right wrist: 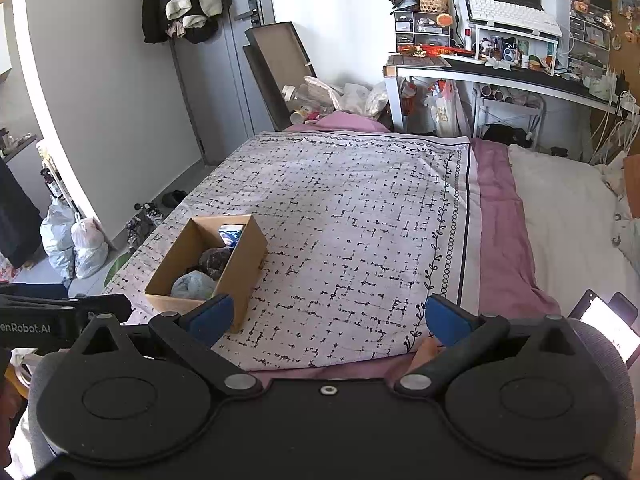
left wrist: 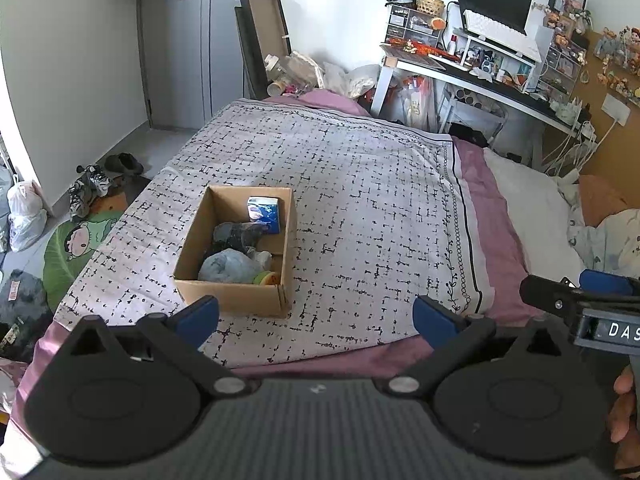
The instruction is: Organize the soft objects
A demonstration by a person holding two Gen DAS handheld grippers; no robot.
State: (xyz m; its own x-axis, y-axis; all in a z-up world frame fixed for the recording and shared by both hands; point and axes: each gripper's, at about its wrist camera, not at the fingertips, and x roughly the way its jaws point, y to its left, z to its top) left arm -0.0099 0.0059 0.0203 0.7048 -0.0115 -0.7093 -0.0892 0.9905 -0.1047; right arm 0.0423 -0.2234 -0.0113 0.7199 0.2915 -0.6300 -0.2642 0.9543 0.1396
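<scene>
Soft objects half-hidden in box

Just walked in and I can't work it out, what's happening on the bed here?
A person holds a two-finger gripper in each hand above the near edge of the bed. The left gripper and the right gripper are both open and hold nothing. A cardboard box sits on the patterned blanket, already holding soft things: a grey bundle, a dark bundle and a blue packet. No loose soft item shows on the blanket.
</scene>
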